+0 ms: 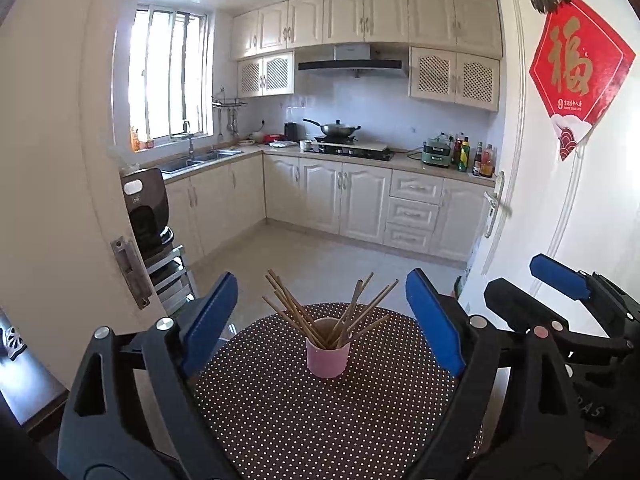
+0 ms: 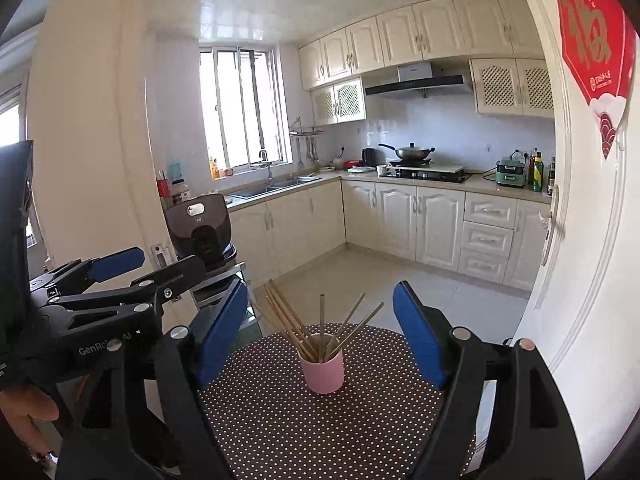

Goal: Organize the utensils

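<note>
A pink cup (image 1: 327,354) stands on a round table with a dark polka-dot cloth (image 1: 304,420). Several wooden chopsticks (image 1: 304,312) stand in it, fanned out. The cup (image 2: 322,368) and chopsticks (image 2: 320,328) also show in the right wrist view. My left gripper (image 1: 320,320) is open and empty, its blue pads wide apart on either side of the cup, held back from it. My right gripper (image 2: 320,332) is open and empty too, facing the cup from a similar distance. The right gripper shows at the right of the left wrist view (image 1: 536,288), and the left gripper at the left of the right wrist view (image 2: 156,262).
The table stands in a doorway facing a kitchen with cream cabinets (image 1: 344,196). A white door (image 1: 580,200) with a red decoration is at the right. A door frame (image 1: 72,200) and a dark appliance on a metal rack (image 1: 148,216) are at the left.
</note>
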Tool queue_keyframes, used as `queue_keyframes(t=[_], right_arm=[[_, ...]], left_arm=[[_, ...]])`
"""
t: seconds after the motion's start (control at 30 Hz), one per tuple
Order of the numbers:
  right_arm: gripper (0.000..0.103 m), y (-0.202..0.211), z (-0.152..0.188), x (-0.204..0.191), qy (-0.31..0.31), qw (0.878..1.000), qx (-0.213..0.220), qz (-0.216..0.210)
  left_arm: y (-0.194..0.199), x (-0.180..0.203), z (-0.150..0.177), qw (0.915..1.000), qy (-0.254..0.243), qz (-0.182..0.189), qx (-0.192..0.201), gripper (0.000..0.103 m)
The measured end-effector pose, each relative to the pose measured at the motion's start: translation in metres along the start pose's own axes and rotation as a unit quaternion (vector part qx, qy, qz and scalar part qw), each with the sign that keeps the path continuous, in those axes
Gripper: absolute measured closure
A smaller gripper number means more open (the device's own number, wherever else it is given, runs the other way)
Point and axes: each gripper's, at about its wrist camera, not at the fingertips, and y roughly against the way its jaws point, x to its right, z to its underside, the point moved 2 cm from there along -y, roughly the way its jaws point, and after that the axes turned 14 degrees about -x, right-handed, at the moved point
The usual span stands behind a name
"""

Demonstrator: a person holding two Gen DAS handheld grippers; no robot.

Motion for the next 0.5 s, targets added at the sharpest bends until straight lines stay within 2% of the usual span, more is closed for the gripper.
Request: queue_keyframes(t=[0.17, 0.3, 0.5], right_arm=[[0.026, 0.005, 0.003, 0.011, -0.006, 1.0, 0.013, 0.0], [0.019, 0.004, 0.003, 0.016, -0.009, 1.0, 0.018, 0.001], [0.015, 0.005, 0.006, 0.017, -0.004, 1.0, 0.019, -0.005]], left_arm=[[0.005, 0.008, 0.001, 0.9999, 0.004, -0.015, 0.006, 0.012], [0.007, 0.012, 0.001, 0.9996, 0.011, -0.023, 0.009, 0.011], [0.011, 0.015, 0.001, 0.999, 0.011, -0.038, 0.018, 0.011]])
